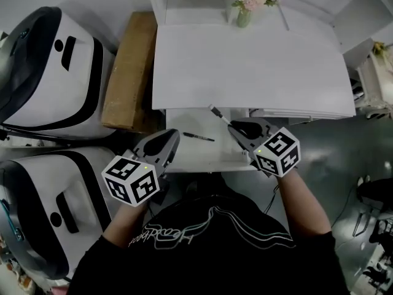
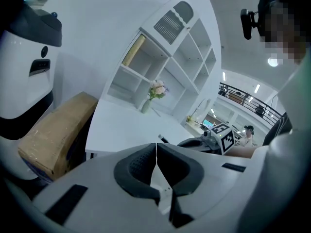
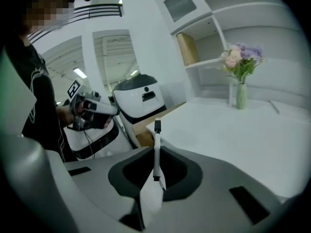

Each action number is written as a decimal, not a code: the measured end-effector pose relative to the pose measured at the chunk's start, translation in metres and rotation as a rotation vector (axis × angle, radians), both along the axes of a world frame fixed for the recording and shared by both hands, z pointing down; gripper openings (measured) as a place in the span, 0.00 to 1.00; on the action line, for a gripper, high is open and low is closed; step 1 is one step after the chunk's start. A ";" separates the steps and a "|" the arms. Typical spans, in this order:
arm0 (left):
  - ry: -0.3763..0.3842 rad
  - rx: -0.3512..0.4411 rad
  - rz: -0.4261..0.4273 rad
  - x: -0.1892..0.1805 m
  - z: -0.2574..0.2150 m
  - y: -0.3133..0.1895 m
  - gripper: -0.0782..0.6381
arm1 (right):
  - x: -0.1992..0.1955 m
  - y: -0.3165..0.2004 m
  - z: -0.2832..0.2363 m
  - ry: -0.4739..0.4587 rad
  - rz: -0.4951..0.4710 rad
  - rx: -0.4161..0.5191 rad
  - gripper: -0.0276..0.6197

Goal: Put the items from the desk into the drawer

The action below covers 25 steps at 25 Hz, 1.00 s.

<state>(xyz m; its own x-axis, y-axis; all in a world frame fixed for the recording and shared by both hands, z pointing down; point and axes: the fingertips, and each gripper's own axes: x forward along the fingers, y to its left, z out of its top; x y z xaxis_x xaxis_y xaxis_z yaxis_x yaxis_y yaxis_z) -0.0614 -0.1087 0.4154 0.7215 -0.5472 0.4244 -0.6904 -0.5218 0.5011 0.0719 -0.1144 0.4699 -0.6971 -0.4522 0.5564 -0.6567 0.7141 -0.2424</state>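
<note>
A white pen with a black cap [image 1: 218,115] [image 3: 156,152] sticks up and out from my right gripper [image 1: 234,128] [image 3: 155,171], which is shut on it over the open drawer [image 1: 209,157] just below the white desk's [image 1: 245,66] front edge. A black pen [image 1: 198,137] lies inside the drawer. My left gripper [image 1: 174,136] [image 2: 156,153] hovers at the drawer's left side, shut with nothing between its pads. From the left gripper view the right gripper [image 2: 210,141] and its pen's tip [image 2: 163,140] show at the desk's edge.
A vase of flowers [image 1: 245,2] [image 3: 240,74] [image 2: 153,95] stands at the back of the desk under white shelves [image 2: 165,57]. A cardboard box [image 1: 130,69] [image 2: 56,132] leans left of the desk, beside two large white and black machines [image 1: 52,69].
</note>
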 end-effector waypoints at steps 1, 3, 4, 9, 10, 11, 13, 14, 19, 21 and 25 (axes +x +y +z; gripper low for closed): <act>-0.002 -0.005 -0.009 -0.002 0.002 0.001 0.14 | -0.006 0.007 0.011 0.025 -0.040 -0.003 0.14; -0.008 -0.015 -0.027 -0.007 0.006 0.004 0.14 | -0.015 0.016 0.036 0.087 -0.115 -0.003 0.14; -0.012 -0.021 -0.035 -0.009 0.007 0.004 0.14 | -0.018 0.019 0.049 0.124 -0.149 -0.002 0.14; -0.035 -0.044 -0.071 -0.015 0.014 0.001 0.14 | -0.023 0.014 0.125 0.302 -0.261 -0.031 0.14; -0.040 -0.048 -0.078 -0.017 0.016 0.000 0.14 | -0.022 0.010 0.141 0.333 -0.271 -0.042 0.14; -0.045 -0.052 -0.086 -0.019 0.018 -0.001 0.14 | -0.021 0.005 0.157 0.361 -0.278 -0.054 0.14; -0.056 -0.062 -0.105 -0.025 0.023 -0.004 0.14 | -0.019 -0.004 0.188 0.420 -0.296 -0.081 0.14; -0.061 -0.069 -0.115 -0.029 0.025 -0.005 0.14 | -0.019 -0.006 0.203 0.448 -0.307 -0.098 0.14; -0.086 -0.113 -0.157 -0.042 0.038 -0.009 0.14 | -0.012 -0.016 0.263 0.536 -0.315 -0.173 0.14; -0.092 -0.123 -0.166 -0.045 0.042 -0.011 0.14 | -0.009 -0.019 0.279 0.562 -0.307 -0.187 0.14; -0.094 -0.134 -0.190 -0.054 0.048 -0.016 0.14 | -0.010 -0.020 0.293 0.607 -0.325 -0.182 0.14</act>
<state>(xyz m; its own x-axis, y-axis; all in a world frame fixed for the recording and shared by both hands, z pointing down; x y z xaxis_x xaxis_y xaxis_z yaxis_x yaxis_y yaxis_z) -0.1152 -0.1245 0.4633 0.5652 -0.6035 0.5624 -0.8165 -0.3116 0.4861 0.0619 -0.1349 0.7631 -0.3241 -0.1365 0.9361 -0.4739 0.8798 -0.0357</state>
